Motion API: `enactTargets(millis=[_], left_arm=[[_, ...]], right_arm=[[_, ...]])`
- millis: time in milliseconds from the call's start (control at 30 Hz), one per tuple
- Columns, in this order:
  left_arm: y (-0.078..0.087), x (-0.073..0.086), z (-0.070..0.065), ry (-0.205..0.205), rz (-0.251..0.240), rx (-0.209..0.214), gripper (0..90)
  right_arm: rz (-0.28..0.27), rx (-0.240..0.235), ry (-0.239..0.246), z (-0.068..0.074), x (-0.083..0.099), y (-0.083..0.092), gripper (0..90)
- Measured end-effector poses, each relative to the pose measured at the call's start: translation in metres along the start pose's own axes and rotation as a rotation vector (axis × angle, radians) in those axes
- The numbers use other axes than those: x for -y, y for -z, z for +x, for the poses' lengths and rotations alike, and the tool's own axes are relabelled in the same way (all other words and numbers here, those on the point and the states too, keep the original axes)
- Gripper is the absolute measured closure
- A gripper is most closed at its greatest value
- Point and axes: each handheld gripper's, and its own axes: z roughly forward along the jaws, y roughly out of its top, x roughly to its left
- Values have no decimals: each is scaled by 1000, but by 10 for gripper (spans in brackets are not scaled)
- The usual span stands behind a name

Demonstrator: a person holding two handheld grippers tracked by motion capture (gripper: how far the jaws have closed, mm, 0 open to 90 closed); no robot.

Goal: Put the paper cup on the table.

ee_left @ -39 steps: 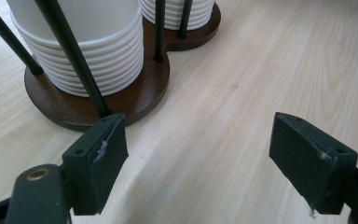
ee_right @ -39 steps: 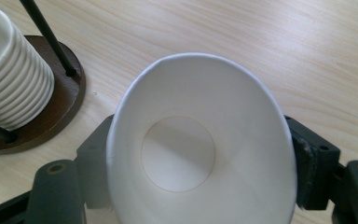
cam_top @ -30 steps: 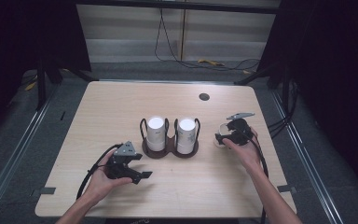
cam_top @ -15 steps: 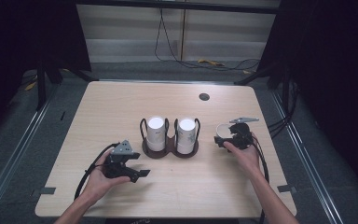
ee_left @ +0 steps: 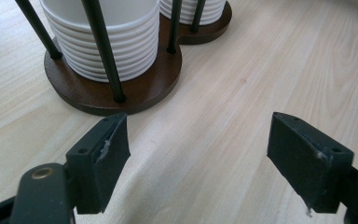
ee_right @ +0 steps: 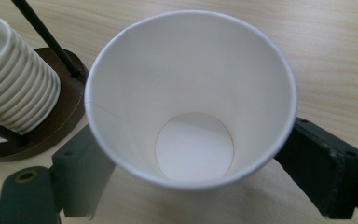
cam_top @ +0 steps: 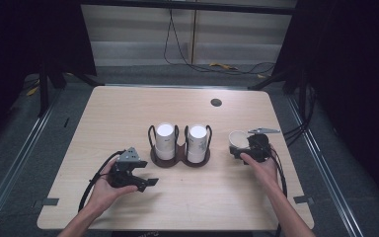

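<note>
Your right tool (ee_right: 191, 186) is opening around the upright cup (ee_right: 191, 98) standing between its jaws; left tool (ee_left: 214, 154) is idling open.

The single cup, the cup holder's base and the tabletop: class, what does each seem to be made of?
Single cup: probably paper, matte white, with a thin rolled rim and side seam. Holder base: seemingly dark-stained wood, smooth brown, with thin black rods, likely metal. Tabletop: pale wood or wood-look laminate, showing fine grain lines.

We see the table (cam_top: 128, 123) evenly lit from above against dark surroundings, with soft shadows; both close views are bright, slightly blurred at their nearest edges.
</note>
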Motion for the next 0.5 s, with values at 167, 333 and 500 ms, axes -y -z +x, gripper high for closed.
enactTargets(millis=[167, 333, 500], left_arm=[[0, 0, 1, 16, -3, -12, 205], [2, 2, 1, 10, 8, -14, 202], [6, 3, -2, 16, 7, -24, 202]], right_arm=[[-14, -24, -14, -1, 6, 9, 142], [-49, -25, -11, 3, 11, 22, 143], [-89, -37, -10, 11, 21, 38, 149]])
